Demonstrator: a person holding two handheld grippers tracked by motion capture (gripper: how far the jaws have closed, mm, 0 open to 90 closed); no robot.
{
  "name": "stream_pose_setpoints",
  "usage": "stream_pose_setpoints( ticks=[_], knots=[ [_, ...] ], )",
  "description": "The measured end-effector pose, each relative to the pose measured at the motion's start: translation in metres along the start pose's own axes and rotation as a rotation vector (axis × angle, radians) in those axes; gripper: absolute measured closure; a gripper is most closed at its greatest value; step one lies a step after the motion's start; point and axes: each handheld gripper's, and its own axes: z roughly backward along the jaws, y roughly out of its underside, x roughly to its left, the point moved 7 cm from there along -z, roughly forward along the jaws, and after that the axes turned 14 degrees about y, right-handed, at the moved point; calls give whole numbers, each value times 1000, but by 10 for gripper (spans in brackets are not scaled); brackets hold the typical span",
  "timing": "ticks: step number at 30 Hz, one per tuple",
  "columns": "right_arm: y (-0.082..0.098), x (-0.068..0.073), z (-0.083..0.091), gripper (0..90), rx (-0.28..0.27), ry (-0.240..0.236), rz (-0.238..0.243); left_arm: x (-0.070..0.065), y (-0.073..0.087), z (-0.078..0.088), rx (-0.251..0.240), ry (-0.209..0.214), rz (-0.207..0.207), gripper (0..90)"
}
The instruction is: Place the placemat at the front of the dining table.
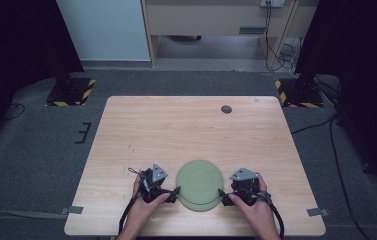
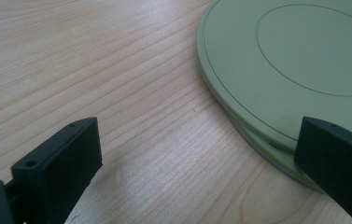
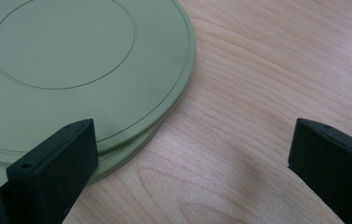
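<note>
**A:** Both grippers are down at the near edge of the wooden table (image 1: pixel 186 125), one on each side of the stacked green plates (image 1: pixel 199 184).

**B:** Two plates there, I'd say; in the left gripper view the upper one sits slightly off from the lower, whose rim pokes out beneath.

**A:** Left gripper (image 1: pixel 175 192) first. Its jaws are spread wide, nothing between them but bare wood. One jaw is up against the plates' left rim (touching or just shy, I cannot tell), the other is well out over the table.

**B:** Right gripper (image 1: pixel 222 193), mirror story. Jaws gaping, nothing clamped. In its own view one jaw overlaps the plates' edge, the other hangs above the wood grain.

**A:** And the hands?

**B:** The left hand (image 1: pixel 143 207) and right hand (image 1: pixel 256 207) come in from the bottom, wrapped around the gripper bodies, cables trailing back.

**A:** The plates lie flat, upside down by the look of that ring on top, near the front of the table, a little right of centre.
</note>
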Motion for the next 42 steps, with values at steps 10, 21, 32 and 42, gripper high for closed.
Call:
stream_pose_setpoints(
  ticks=[10,21,32,42],
  knots=[
    [-2,-2,-4,9,0,18,-17,2,-1,-1,-9,-8,13,0],
    [-3,-3,-3,46,-11,23,-22,1,-2,1,-19,0,3,19],
    [-1,0,2,44,-15,-11,-4,-3,0,1,-5,14,-13,19],
    [-1,3,-1,34,-10,2,4,-3,0,-2,-2,6,-8,0]
  ],
)
